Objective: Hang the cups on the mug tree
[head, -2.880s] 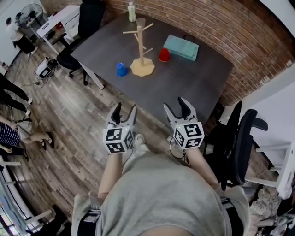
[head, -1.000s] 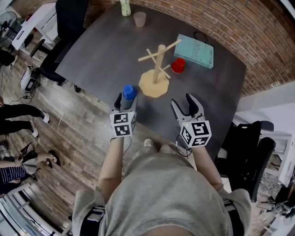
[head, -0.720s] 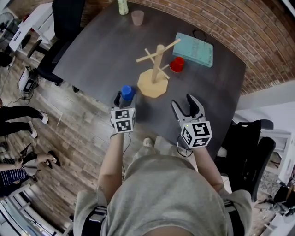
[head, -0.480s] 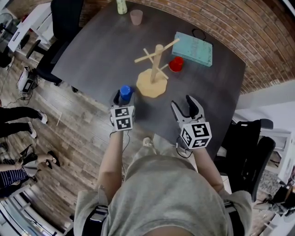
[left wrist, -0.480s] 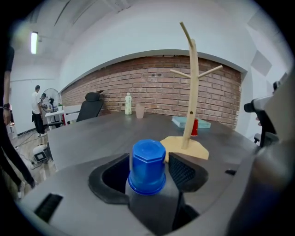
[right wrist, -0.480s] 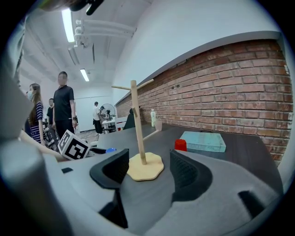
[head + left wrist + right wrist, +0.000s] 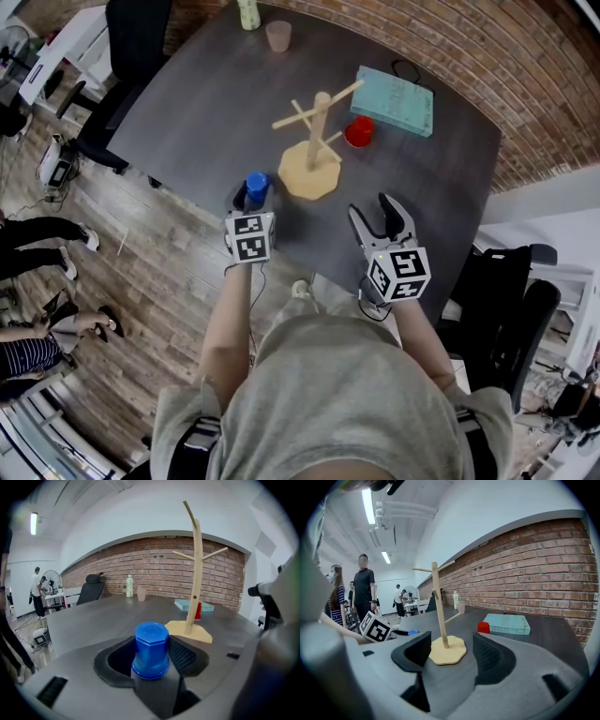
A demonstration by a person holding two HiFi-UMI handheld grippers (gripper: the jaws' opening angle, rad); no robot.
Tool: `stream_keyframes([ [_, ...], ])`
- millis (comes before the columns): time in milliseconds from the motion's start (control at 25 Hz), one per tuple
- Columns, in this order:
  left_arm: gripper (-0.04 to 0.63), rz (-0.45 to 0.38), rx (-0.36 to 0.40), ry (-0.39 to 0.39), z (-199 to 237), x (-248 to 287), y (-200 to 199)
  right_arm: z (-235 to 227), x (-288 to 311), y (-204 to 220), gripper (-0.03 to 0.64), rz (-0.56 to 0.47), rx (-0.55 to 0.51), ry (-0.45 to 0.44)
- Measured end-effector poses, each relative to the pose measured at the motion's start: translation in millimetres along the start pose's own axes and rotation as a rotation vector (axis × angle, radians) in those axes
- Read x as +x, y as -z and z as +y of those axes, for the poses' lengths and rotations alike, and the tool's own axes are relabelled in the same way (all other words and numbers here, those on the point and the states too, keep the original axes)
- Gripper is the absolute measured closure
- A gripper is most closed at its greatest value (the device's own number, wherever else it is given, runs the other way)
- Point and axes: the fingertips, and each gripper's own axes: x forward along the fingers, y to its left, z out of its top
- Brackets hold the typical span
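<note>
- since the whole next move is hanging on where the blue cup [image 7: 151, 649] is sitting versus my left gripper [image 7: 254, 201], i'm starting there: it's standing right between the jaws, mouth down on the table [image 7: 197, 103], long axis straight up.
- the left jaws have just been closing in on it, and in the left gripper view the pads are looking like they're pressing on both sides of the cup.
- the mug tree [image 7: 315, 141] is standing ahead and off to the right of that cup, near but not touching, with its post upright and its pegs slanting up and out.
- so i'm guessing the carry is going forward, right and up, since the pegs are sitting well above the cup's top. the cup is probably needing a tilt to slip its open mouth over a peg.
- my right gripper [image 7: 382, 214] is hovering by the table's near edge with jaws apart and nothing between them; the tree's base is just showing through the gap, further off.
- the red cup [image 7: 358, 132] is sitting just past the tree's base on the right side, so the right hand is looking like the nearer one for that while the left is handling blue.
- nothing is hanging on the tree yet, so i'm reckoning this is the very start.
</note>
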Motion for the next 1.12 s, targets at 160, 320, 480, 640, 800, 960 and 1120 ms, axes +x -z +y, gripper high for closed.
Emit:
stream_keyframes([
  [160,0.38,-0.042,-0.006,0.01,0.2,-8.7,-15.9,1.9,-0.7,-3.2,0.344,-0.011,0.001,-0.008],
  [320,0.38,-0.07,-0.019,0.035,-5.6,-25.6,-37.1,3.9,-3.2,-8.0,0.344,-0.025,0.0,-0.014],
  [480,0.38,-0.099,-0.019,0.048,-8.8,-40.8,-55.7,5.9,-5.4,-11.3,0.344,-0.04,0.001,-0.022],
  [640,0.38,-0.132,-0.005,0.051,-10.6,-55.5,-74.2,7.3,-7.9,-13.9,0.344,-0.05,0.0,-0.03],
  [800,0.38,-0.17,-0.004,0.054,-10.7,-72.4,-94.4,9.4,-11.3,-17.9,0.344,-0.064,-0.004,-0.036],
  [960,0.38,-0.211,-0.005,0.06,-11.4,-91.3,-118.1,10.8,-15.7,-21.4,0.344,-0.073,-0.009,-0.041],
  [1120,0.38,-0.263,0.008,0.059,-11.7,-110.4,-143.2,13.0,-20.1,-22.4,0.344,-0.08,-0.015,-0.045],
])
